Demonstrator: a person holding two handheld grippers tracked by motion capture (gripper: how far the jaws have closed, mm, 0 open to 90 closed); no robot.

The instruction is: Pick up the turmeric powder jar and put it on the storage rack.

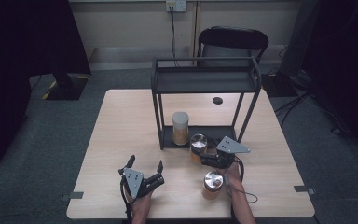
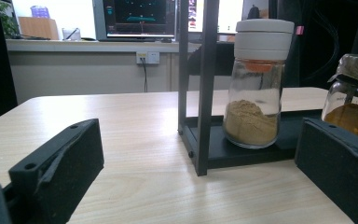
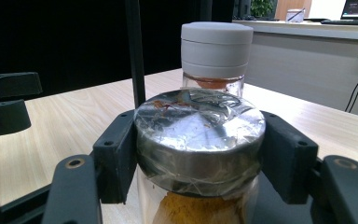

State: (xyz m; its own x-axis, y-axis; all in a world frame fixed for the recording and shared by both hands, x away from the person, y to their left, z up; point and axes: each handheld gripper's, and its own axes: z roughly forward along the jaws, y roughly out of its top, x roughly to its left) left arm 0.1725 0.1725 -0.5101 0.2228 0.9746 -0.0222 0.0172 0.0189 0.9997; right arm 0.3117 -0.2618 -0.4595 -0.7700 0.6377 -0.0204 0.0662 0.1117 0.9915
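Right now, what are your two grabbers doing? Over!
Right gripper shut on foil-capped jar by the rack. Left gripper open, empty. White-capped jar on rack base just behind; spare jar nearer the person.

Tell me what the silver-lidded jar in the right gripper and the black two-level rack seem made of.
Silver-lidded jar: clear glass, apparently, orange powder showing through; shiny metal-looking lid under crinkled plastic film. Black two-level rack: probably matte painted metal, judging by its thin square bars.

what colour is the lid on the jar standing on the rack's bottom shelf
The lid is light grey, with an orange insert just beneath it; the left gripper view shows it best.
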